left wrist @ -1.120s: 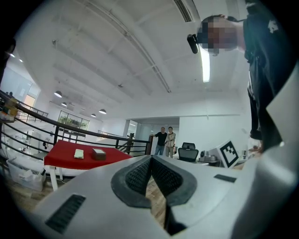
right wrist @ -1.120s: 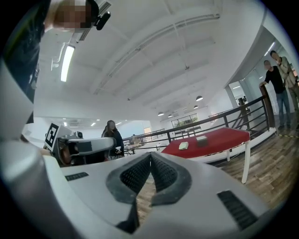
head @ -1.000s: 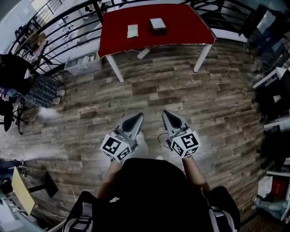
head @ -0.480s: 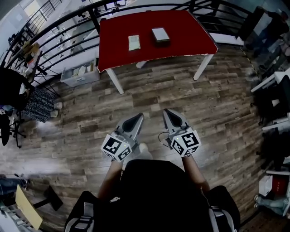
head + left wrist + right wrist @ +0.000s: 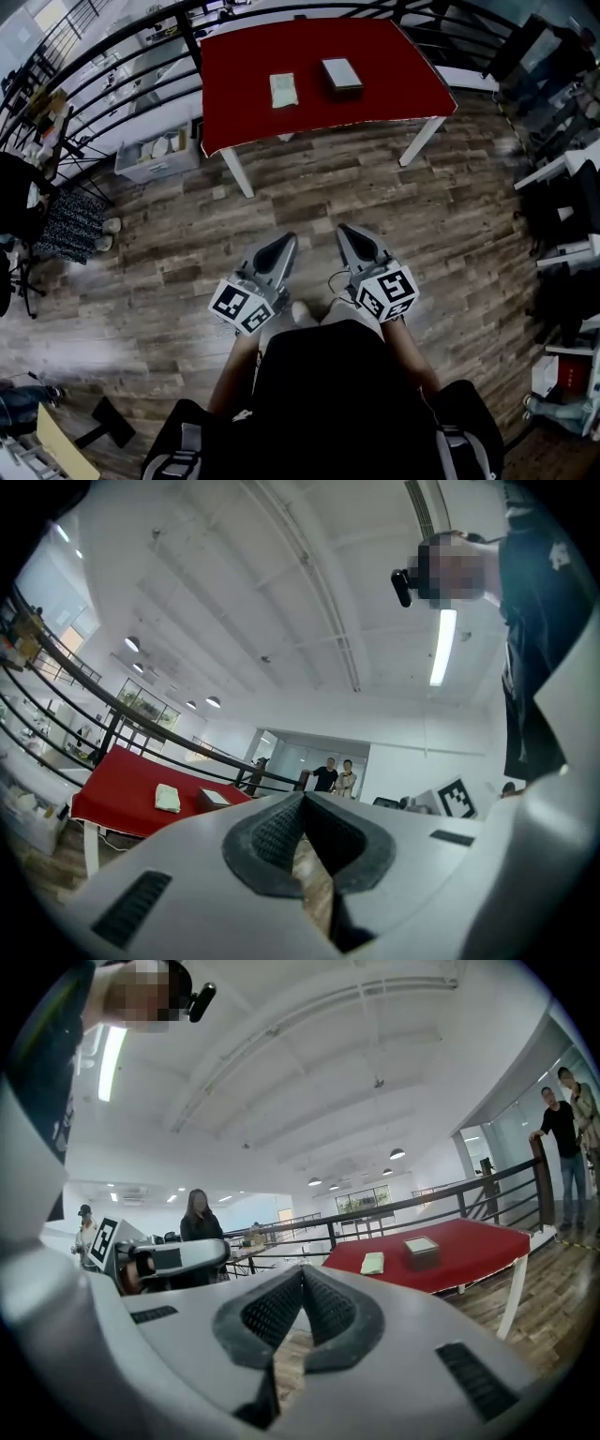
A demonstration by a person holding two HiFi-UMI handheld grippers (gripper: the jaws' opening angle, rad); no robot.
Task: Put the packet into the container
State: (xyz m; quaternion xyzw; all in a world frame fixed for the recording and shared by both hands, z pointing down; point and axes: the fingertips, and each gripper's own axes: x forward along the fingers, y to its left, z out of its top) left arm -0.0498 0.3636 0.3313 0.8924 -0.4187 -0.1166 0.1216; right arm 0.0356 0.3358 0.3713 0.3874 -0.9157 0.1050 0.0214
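Note:
A pale packet lies flat on the red table, with a small dark box-shaped container just to its right. Both also show in the left gripper view, packet and container, and in the right gripper view, packet and container. My left gripper and right gripper are held side by side over the wooden floor, well short of the table. Both are shut with nothing between the tips, seen at left gripper and right gripper.
A black railing runs behind and left of the table. A grey bin stands on the floor by the table's left leg. Desks and dark chairs line the right side. People stand in the distance.
The table with packet and container has come nearer and lower in the head view. Both grippers keep the same pose in front of the body, shut.

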